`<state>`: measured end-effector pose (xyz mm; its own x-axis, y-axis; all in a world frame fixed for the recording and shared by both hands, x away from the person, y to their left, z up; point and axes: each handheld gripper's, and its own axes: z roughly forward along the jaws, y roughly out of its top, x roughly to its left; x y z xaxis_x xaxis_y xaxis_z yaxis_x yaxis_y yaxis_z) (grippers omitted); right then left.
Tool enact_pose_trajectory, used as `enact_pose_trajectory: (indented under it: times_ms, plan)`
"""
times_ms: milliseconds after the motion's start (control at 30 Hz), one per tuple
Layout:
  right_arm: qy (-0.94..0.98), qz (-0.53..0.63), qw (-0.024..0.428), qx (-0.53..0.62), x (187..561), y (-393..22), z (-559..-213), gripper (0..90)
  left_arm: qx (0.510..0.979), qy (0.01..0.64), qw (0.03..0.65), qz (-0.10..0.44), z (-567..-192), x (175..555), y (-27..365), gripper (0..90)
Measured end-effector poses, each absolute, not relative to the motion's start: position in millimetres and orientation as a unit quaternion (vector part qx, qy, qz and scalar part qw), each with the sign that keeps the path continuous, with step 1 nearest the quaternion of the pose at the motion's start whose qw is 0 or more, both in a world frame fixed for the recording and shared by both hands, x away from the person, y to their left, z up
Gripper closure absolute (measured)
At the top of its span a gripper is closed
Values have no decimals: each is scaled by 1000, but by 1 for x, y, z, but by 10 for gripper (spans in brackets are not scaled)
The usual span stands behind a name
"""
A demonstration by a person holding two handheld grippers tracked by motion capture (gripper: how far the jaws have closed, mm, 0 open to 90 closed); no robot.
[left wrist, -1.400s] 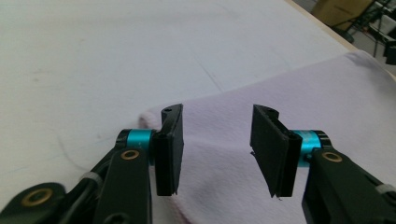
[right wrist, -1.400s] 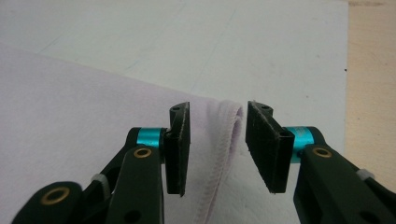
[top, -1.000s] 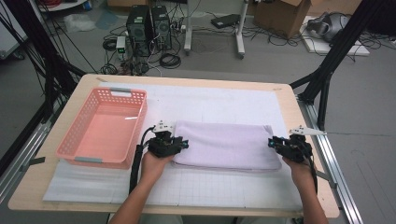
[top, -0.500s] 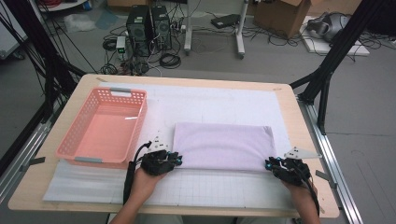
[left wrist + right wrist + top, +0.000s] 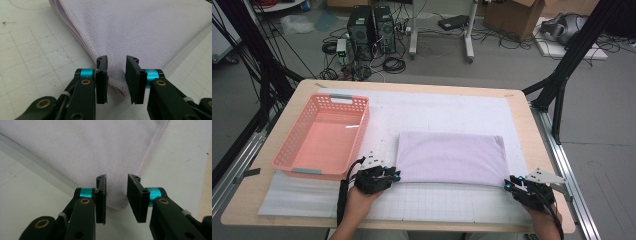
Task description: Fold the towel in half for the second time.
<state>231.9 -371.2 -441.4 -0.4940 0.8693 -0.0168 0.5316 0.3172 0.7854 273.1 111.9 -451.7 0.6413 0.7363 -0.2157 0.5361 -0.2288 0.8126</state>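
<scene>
A folded lilac towel (image 5: 449, 157) lies flat on the white gridded mat (image 5: 437, 107). My left gripper (image 5: 395, 175) sits low at the towel's near-left corner, held by a hand from below. In the left gripper view the towel (image 5: 137, 30) tapers to that corner, which lies in the gap of the left gripper (image 5: 117, 58). Its jaws have just been opening and the pads stand clear of the cloth. My right gripper (image 5: 509, 184) is at the near-right corner. There the towel (image 5: 87, 150) ends in the gap of the right gripper (image 5: 116, 177), whose jaws have also just been opening without pressing.
A pink plastic basket (image 5: 357, 145) stands on the left of the mat, close beside my left gripper. The wooden table's near edge (image 5: 412, 227) runs just behind both hands. Black frame legs, computers and cables stand on the floor beyond the table.
Both hands have drawn back toward the near edge, from the towel's sides to its near corners. The towel has gone from slightly bunched to a flat rectangle.
</scene>
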Motion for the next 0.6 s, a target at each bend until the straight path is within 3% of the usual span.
enact_pose_trajectory:
  times_ms: [200, 600]
  plan:
    - [737, 430, 248, 458, 214, -385, -425, 614, 752, 404, 504, 129, -447, 264, 118, 573]
    - [721, 442, 255, 469, 214, -389, -427, 323, 716, 372, 570, 152, -437, 258, 119, 272]
